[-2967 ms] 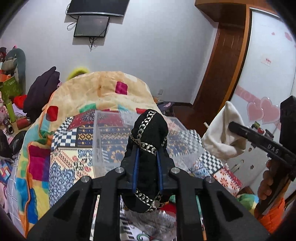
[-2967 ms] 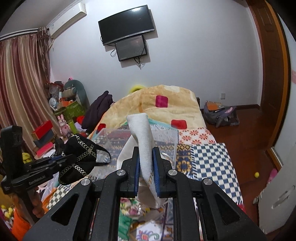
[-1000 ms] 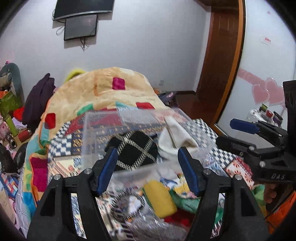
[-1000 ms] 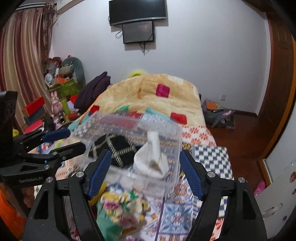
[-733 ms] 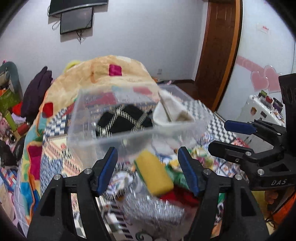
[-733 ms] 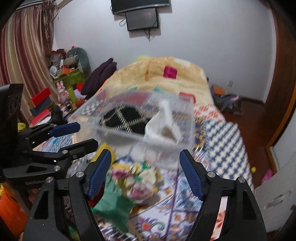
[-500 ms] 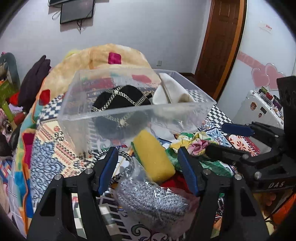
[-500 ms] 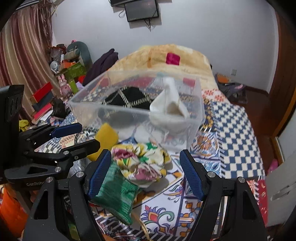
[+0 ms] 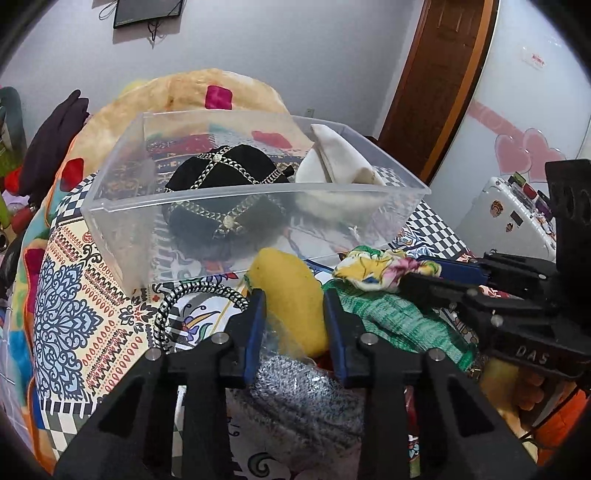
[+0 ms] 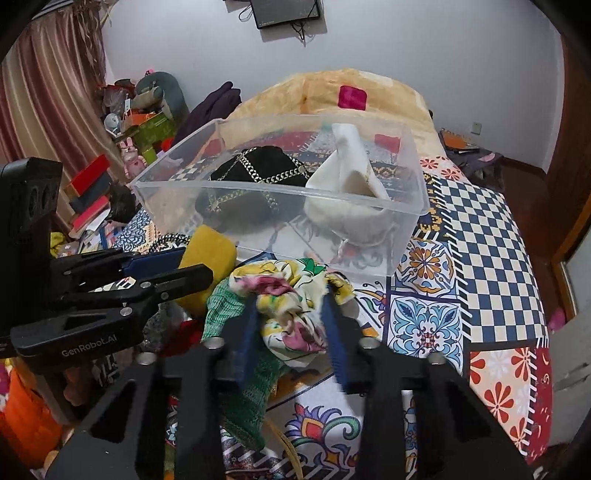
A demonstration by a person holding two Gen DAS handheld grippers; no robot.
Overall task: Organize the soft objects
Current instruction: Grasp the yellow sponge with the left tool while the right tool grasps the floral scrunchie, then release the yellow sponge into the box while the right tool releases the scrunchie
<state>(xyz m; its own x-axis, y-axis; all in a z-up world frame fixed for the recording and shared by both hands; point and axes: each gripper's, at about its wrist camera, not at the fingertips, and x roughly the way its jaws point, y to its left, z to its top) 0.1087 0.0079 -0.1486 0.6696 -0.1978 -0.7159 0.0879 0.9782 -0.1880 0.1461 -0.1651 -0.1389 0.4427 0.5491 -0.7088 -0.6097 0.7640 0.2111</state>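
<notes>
While the left gripper [image 9: 293, 301] pinches a spongy yellow roll [image 9: 291, 295], the right gripper [image 10: 290, 306] squeezes crumpled floral cloth [image 10: 288, 310]

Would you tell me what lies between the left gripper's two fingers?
The yellow soft item sits between the left gripper fingers, as the left wrist view shows.

Bedroom, pale grey-white walls [image 10: 424, 44]. Dark screen [image 10: 284, 13] mounted high on the far wall, cables hanging below it. Bed covered by a patchwork quilt [image 10: 476, 236]; a peach blanket [image 10: 332, 92] heaped at its far end. Striped curtain [image 10: 48, 92] on the left above stacked boxes and clutter [image 10: 92, 192]. Brown wooden door [image 9: 439, 85] at right; dark wood floor [image 10: 521, 184]. White panel with pink hearts [image 9: 517, 151]. Dim, even light.
</notes>
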